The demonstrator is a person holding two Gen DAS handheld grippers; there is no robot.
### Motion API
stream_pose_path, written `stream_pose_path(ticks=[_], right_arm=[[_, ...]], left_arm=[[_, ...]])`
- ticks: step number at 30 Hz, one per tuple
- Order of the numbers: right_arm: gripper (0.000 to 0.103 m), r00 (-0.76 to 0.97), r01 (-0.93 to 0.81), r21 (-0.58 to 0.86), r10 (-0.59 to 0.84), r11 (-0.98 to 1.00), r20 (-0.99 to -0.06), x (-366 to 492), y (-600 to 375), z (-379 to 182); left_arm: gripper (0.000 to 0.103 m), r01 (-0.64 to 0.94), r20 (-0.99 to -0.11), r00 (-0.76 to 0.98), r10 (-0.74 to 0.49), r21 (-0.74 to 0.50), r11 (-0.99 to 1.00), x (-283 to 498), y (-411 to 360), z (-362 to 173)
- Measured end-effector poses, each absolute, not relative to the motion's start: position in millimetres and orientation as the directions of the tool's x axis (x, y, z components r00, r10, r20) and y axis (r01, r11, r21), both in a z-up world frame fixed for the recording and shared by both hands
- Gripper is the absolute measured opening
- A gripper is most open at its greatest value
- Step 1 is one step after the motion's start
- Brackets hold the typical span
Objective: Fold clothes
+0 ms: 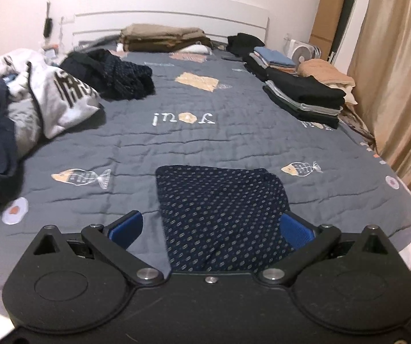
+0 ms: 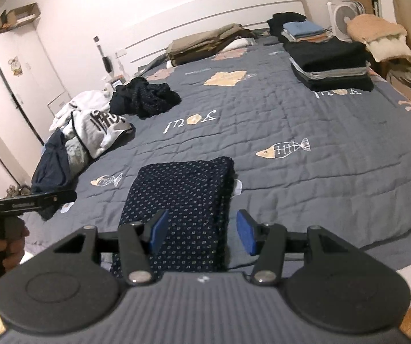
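Dotted navy garment (image 1: pixel 219 215) lies folded flat at the bed's (image 1: pixel 205 149) near edge, mid-width. Soft, light, limp; it'll sag unless pinched through all layers at a folded edge or corner. My left tongs (image 1: pixel 211 228) gape wide over it, holding nothing. My right tongs (image 2: pixel 202 230) stand half open above its right side, empty. Unfolded heap (image 1: pixel 33 94) along left edge, folded stacks (image 1: pixel 303 94) along right edge.

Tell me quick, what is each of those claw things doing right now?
Left gripper: open, jaws wide over the folded dotted navy garment, gripping nothing.
Right gripper: open, part-way apart above the same garment, holding nothing.
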State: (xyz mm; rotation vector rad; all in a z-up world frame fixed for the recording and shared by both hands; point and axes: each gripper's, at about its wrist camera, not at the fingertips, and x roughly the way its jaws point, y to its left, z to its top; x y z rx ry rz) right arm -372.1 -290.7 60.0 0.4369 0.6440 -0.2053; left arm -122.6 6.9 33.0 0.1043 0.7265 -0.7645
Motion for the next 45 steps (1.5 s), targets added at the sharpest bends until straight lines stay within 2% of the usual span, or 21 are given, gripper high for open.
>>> stream_pose_path(ticks=[9,14,21,25,31,33,38,45], right_arm=[[0.052,0.8,0.318,0.445,0.014,0.837,-0.6,-385,-319,62],[0.052,0.805,0.31,0.451,0.021,0.837,-0.592,-378,-313,52],[0.052,0.755,0.307,0.485,0.101,0.819,-0.648,-337,-312,-10],[0.052,0.742,0.319,0.559,0.165,0.765,-0.65,-322,-318,-46],[0.052,0.714,0.329,0.598,0.222,0.731,-0.664,-310,-321,-90],[0.052,0.702,0.332,0.608,0.241,0.722,-0.67,-308,-322,-101],[0.052,0.678,0.331,0.621,0.28,0.71,-0.68,-301,-320,-117],[0.052,0.639,0.313,0.628,0.331,0.713,-0.694,-280,-325,-135]], left_arm=[[0.103,0.672,-0.65,0.438,-0.621,-0.221,0.706,-91,-12,39],[0.103,0.713,-0.659,0.399,-0.638,-0.215,0.667,-76,-15,31],[0.103,0.724,-0.674,0.306,-0.672,-0.293,0.624,-29,-15,-8],[0.102,0.698,-0.687,0.258,-0.679,-0.353,0.623,5,-14,-36],[0.101,0.665,-0.653,0.176,-0.737,-0.473,0.578,42,-16,-70],[0.101,0.664,-0.649,0.154,-0.745,-0.491,0.564,49,-23,-84],[0.089,0.632,-0.676,0.08,-0.732,-0.534,0.562,62,-37,-119],[0.089,0.602,-0.655,0.045,-0.754,-0.585,0.543,73,-50,-138]])
